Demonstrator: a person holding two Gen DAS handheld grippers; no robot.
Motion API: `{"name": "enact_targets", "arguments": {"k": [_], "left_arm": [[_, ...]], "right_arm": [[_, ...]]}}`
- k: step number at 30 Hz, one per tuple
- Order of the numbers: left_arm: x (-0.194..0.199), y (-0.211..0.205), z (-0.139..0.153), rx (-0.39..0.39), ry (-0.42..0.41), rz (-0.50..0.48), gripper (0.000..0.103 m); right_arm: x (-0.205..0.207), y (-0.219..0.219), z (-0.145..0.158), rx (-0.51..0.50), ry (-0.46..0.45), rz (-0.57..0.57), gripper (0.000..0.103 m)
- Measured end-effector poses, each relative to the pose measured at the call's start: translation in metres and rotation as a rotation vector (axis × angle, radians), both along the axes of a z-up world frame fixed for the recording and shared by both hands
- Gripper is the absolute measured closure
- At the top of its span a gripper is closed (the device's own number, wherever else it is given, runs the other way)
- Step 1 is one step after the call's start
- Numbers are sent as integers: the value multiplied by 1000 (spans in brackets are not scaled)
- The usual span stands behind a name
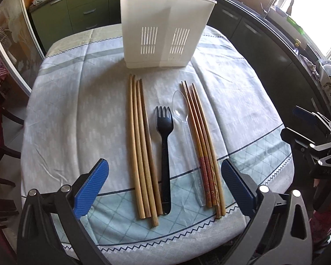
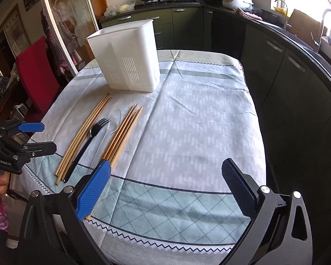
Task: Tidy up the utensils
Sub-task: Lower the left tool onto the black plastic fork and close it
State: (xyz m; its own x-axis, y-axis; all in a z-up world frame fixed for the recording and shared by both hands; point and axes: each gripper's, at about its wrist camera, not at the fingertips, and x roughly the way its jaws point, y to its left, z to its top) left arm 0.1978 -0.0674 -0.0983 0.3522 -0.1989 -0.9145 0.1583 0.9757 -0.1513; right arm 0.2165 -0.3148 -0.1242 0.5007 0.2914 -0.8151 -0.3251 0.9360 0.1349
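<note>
A white holder (image 1: 163, 28) is stood upright at the far middle of the desk (image 1: 77, 114), on a pale patterned cloth. Nearer than it, the utensils are laid side by side, all pointing away: plain chopsticks (image 1: 141, 150) on the left, then a black fork (image 1: 164, 145), a clear spoon (image 1: 179, 106) just beside it, and patterned chopsticks (image 1: 206, 152) on the right, touching the spoon. The left gripper (image 1: 165, 187) is held above the near ends of the utensils, its jaws spread wide and empty. The right gripper (image 2: 165, 187) is held over bare cloth to the right, jaws likewise wide apart, nothing between them.
</note>
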Motion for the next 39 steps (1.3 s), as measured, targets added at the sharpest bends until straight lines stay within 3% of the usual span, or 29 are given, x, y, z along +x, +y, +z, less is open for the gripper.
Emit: {"name": "enact_targets", "arguments": {"k": [1, 5, 9, 11, 21, 30, 35, 39], "left_arm": [[6, -4, -3, -2, 17, -6, 8], [22, -20, -16, 16, 83, -37, 38], [32, -27, -31, 22, 139, -47, 49], [35, -29, -36, 27, 157, -48, 60], [57, -39, -55, 106, 179, -47, 63], [68, -43, -60, 141, 157, -47, 91], [69, -32, -58, 96, 134, -29, 94], [59, -18, -37, 51, 64, -25, 94]], "right_arm": [[4, -3, 0, 9, 12, -1, 4], [14, -13, 0, 27, 40, -22, 4], [19, -22, -2, 49, 51, -43, 4], [20, -25, -2, 53, 44, -51, 4], [12, -19, 0, 45, 32, -10, 4], [13, -19, 1, 60, 52, -15, 4], [13, -16, 2, 43, 54, -47, 4], [9, -8, 14, -5, -23, -64, 4]]}}
